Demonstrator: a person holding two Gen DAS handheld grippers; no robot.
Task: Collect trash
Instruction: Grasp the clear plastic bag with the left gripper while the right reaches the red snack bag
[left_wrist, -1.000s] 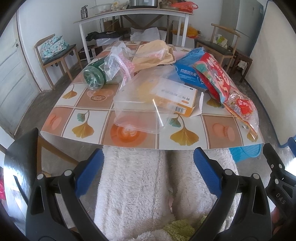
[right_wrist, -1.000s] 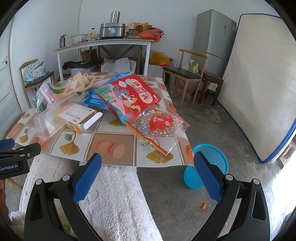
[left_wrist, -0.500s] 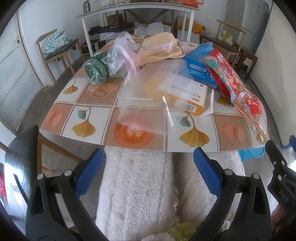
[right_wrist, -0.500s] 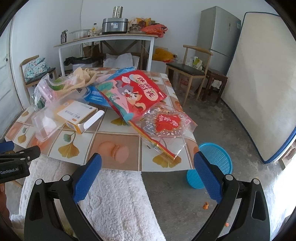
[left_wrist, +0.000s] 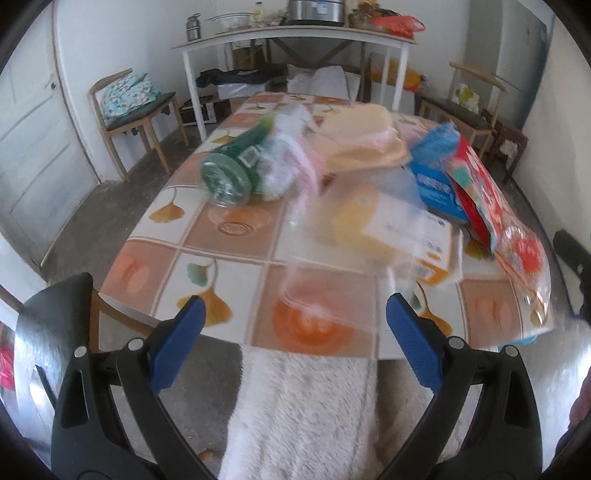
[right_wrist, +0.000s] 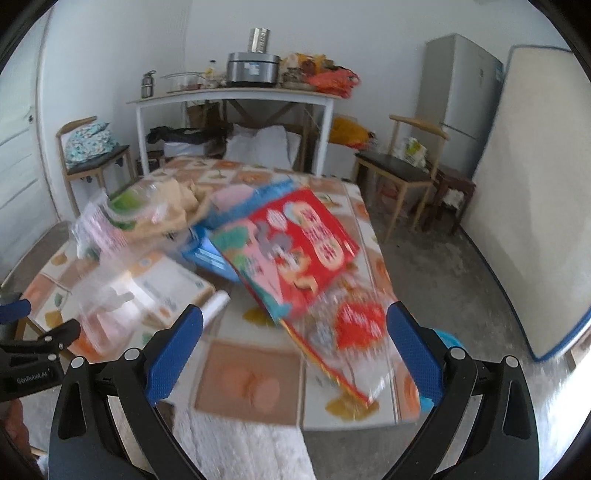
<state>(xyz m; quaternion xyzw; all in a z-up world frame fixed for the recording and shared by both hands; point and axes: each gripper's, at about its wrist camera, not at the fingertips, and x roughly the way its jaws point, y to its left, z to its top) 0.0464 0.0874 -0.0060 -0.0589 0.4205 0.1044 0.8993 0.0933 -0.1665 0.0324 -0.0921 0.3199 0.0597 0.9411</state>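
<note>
Lying at the near table (left_wrist: 236, 236) edge, a clear plastic container (left_wrist: 332, 280) is seen just ahead of the left gripper (left_wrist: 293, 332) — long axis across the jaws, which are held wide apart, empty. The right gripper (right_wrist: 295, 345), likewise spread and empty, is faced by the red snack bag (right_wrist: 295, 251) — running away diagonally. The blue basket (right_wrist: 448, 338) sits on the floor, right.

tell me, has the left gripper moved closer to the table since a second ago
Yes. The left gripper has gone forward: its blue fingertips now overlap the near edge of the table, where earlier they sat short of it over the person's lap.
</note>
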